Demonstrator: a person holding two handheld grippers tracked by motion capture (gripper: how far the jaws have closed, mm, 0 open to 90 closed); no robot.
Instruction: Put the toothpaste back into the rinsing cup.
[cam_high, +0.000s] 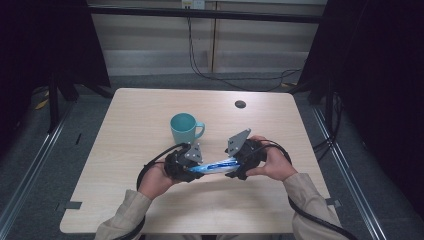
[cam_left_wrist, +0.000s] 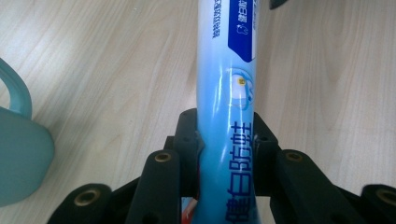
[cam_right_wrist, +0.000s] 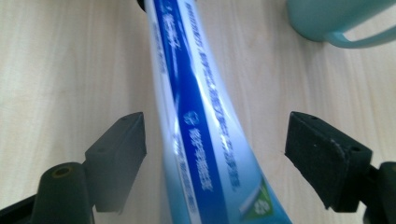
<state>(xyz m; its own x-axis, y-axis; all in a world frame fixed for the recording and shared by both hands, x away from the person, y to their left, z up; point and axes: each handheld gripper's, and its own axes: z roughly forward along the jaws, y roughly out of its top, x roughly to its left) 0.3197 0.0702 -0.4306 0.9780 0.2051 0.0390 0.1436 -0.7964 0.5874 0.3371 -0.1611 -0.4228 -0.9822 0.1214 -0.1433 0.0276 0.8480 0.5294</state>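
Handing over the toothpaste tube (cam_high: 212, 165) above the table (cam_high: 125, 125): left claw (cam_left_wrist: 224, 154) clamped tight on one end, right claw (cam_right_wrist: 215, 154) spread wide around the other, not touching. Best to back right claw straight off, avoiding the mug (cam_high: 184, 127) beyond.

Toothpaste tube (cam_high: 214, 165) spans btwn left hand-held gripper (cam_high: 189, 169) & right hand-held gripper (cam_high: 235, 165); mug (cam_high: 184, 128) just behind, on tabletop (cam_high: 125, 130).
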